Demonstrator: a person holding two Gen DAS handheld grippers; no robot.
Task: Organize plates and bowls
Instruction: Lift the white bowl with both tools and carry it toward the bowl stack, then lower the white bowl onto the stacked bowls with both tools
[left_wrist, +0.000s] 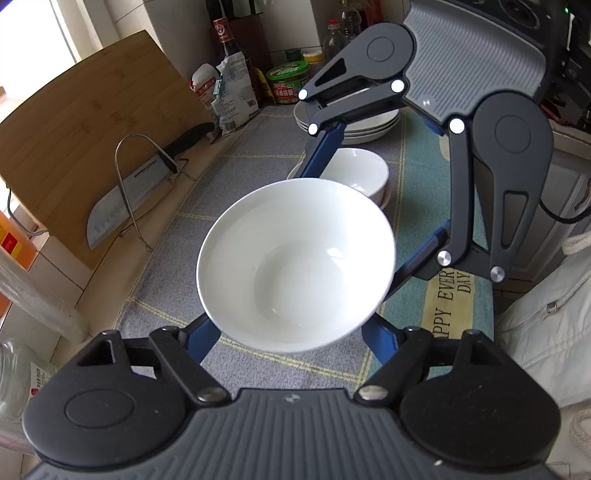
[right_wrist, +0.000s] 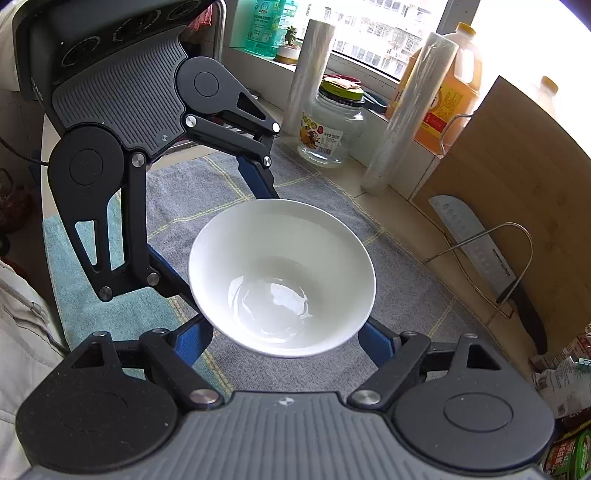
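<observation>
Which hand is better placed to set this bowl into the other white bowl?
Right, probably. Both grippers grip the held bowl, but the right gripper is on the side next to the other bowl; the left gripper is on the far side.

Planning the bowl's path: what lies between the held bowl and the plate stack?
A second bowl stands between the held bowl and the plate stack, seen in the left wrist view.
</observation>
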